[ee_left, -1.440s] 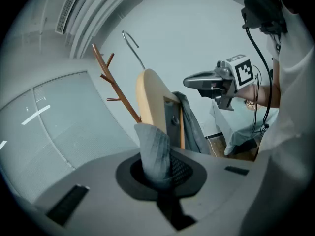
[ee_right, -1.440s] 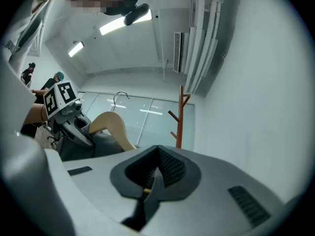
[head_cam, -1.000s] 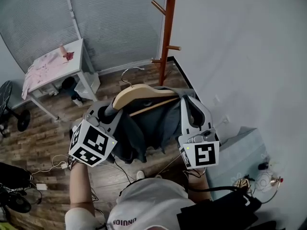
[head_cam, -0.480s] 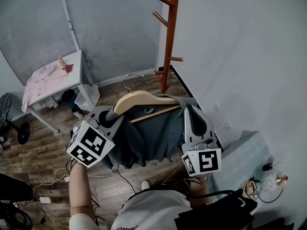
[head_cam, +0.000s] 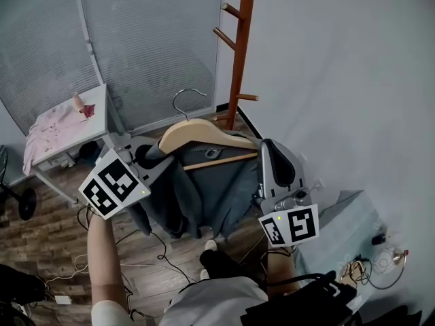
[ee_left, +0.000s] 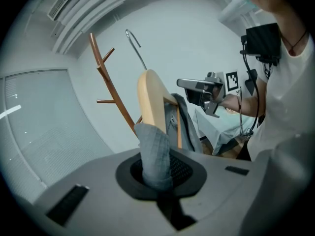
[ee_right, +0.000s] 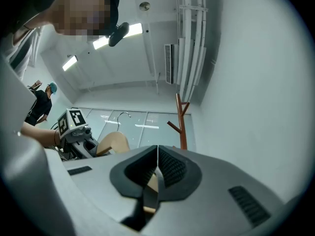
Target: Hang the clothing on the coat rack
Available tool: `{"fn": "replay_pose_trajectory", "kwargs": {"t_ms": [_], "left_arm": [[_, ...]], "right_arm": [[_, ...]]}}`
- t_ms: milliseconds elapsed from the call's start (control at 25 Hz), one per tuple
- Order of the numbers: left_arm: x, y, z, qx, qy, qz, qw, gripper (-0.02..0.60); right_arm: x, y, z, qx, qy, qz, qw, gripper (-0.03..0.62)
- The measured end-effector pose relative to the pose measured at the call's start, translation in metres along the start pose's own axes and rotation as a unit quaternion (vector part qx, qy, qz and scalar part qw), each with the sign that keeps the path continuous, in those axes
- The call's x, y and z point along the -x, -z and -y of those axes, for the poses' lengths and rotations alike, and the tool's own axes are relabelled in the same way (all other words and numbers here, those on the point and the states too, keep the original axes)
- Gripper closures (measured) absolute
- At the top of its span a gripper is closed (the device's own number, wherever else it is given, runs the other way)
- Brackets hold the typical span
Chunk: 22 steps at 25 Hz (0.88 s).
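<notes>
A wooden hanger point(head_cam: 197, 133) with a metal hook point(head_cam: 185, 100) carries a grey garment point(head_cam: 211, 189) and hangs in the air between my two grippers. My left gripper point(head_cam: 151, 156) is shut on the hanger's left end through a fold of the grey cloth point(ee_left: 155, 154). At the hanger's right end my right gripper point(head_cam: 270, 153) is shut, with a sliver of wood and dark cloth between its pads point(ee_right: 170, 167). The brown wooden coat rack point(head_cam: 241, 53) stands just behind the hanger against the wall, its pegs bare.
A white table point(head_cam: 98, 111) with pink clothing point(head_cam: 54, 124) stands at the back left before grey blinds. Cables point(head_cam: 146, 267) lie on the wood floor. A pale blue covered surface point(head_cam: 346, 216) is at the right, by the white wall.
Both grippers have raised the hanger and garment a little. The left gripper has swung up and to the left. The rack's pegs now show lower and nearer in the head view.
</notes>
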<state>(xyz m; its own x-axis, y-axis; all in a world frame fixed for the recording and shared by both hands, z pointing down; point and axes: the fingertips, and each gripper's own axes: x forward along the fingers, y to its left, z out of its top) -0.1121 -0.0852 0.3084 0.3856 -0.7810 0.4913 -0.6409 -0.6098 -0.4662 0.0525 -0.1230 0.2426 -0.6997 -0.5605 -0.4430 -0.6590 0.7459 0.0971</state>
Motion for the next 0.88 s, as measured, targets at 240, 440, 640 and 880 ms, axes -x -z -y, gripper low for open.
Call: {"fn": "replay_pose_trajectory", "kwargs": {"t_ms": [240,440,640,880], "left_arm": [[-0.012,-0.012,-0.041,-0.019,0.037,0.020,0.9989,0.558],[-0.024,-0.023,-0.076,-0.027,0.059,0.034,0.9973,0.558],[-0.033,-0.035,-0.101,-0.028,0.082,0.058,0.9946,0.558],[-0.047,-0.047,-0.122,-0.030,0.123,0.081,0.9886,0.558]], "right_arm": [[-0.044,0.012,0.019,0.036,0.010,-0.032,0.999,0.572],[-0.086,-0.002,0.027,0.059,-0.001,-0.017,0.998,0.572],[-0.102,-0.019,0.042,0.077,-0.004,-0.004,0.997,0.572],[-0.111,-0.030,0.059,0.143,0.031,-0.008,0.989,0.572]]}}
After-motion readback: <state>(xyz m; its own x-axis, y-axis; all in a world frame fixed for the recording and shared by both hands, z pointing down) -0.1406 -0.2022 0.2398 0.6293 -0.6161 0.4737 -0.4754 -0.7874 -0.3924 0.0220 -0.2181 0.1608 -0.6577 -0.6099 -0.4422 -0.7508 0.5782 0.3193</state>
